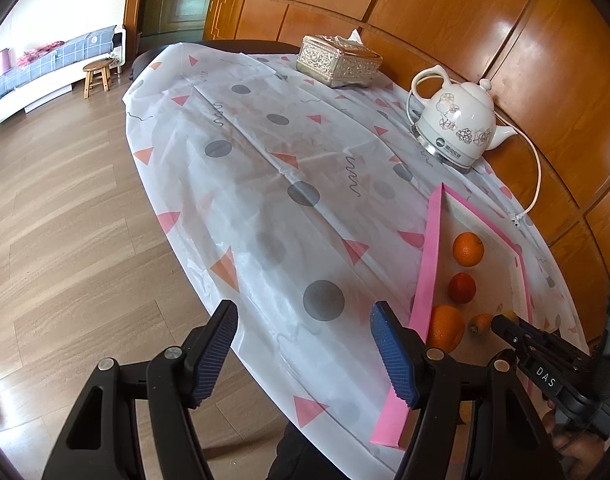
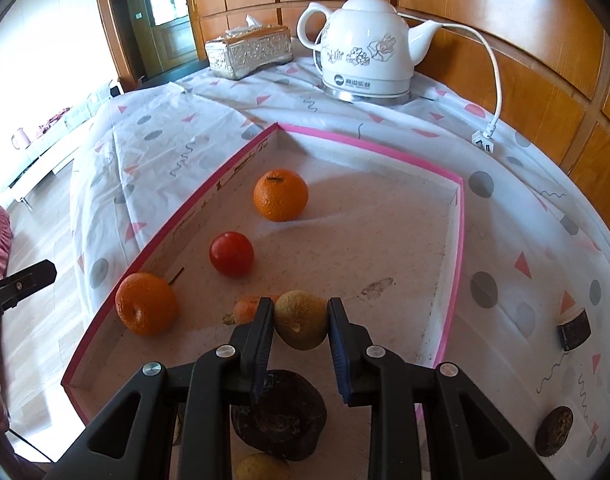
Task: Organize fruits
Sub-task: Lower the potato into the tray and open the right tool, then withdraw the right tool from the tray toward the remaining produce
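Note:
A shallow pink-rimmed box [image 2: 459, 236] lies on the table; it also shows in the left wrist view [image 1: 431, 252]. In it are an orange [image 2: 281, 195], a red tomato [image 2: 231, 254], a second orange [image 2: 146, 309], a small carrot-like piece [image 2: 247, 307], a dark brown fruit [image 2: 279, 416] and a yellow fruit [image 2: 261, 468]. My right gripper [image 2: 300, 320] is shut on a yellowish-brown fruit [image 2: 301, 320] above the box floor. My left gripper [image 1: 305, 356] is open and empty over the table's near edge, left of the box.
A white floral kettle [image 2: 365, 52] with its cord and plug [image 2: 483, 140] stands behind the box, a silver tissue box [image 2: 249, 52] further back. Two dark brown pieces [image 2: 573, 328] [image 2: 553, 432] lie on the cloth right of the box. Wood panelling lines the far side.

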Demonstrator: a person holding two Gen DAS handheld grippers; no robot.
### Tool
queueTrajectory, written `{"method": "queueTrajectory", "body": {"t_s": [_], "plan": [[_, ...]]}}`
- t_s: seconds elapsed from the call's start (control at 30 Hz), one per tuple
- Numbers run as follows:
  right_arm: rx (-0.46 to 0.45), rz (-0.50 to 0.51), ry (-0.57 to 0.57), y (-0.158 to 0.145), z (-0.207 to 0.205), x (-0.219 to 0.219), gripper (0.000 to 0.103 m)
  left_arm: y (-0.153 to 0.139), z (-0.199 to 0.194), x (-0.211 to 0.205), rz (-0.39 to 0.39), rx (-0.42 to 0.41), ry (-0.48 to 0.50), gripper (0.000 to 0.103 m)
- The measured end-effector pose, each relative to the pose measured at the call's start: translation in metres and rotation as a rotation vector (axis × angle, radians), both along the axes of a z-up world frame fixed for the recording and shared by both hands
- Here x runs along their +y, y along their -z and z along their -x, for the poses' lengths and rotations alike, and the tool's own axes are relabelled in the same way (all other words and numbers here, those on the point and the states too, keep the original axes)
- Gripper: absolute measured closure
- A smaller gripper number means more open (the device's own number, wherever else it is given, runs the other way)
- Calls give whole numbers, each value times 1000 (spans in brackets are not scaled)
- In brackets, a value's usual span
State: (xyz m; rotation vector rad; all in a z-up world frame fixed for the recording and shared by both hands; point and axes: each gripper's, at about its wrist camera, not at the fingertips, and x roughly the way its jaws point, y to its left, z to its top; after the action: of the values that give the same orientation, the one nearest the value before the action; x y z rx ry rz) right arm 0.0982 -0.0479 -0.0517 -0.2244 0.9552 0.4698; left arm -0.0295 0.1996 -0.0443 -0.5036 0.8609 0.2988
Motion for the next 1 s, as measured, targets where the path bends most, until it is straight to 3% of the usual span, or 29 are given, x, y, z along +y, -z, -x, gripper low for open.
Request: {"method": "queueTrajectory", "body": {"t_s": [0.33,0.5,0.57,0.6,1.0], "plan": [[-9,-24,38,-6,6,-9,69,-3,1,-6,-9,-6,13,34],[-70,-51,88,-22,20,-23,59,-5,1,-9,-14,-13,22,34],[-102,-60,125,-28,28,-33,46,-6,1,-11,-16,-16,33,34],[-115,-66,141,-30,31,-38,45,-6,1,-12,-17,-17,38,34],[-147,-80,418,-26,65,-138,41,-13,-2,-31,-38,-31,99,34]]}}
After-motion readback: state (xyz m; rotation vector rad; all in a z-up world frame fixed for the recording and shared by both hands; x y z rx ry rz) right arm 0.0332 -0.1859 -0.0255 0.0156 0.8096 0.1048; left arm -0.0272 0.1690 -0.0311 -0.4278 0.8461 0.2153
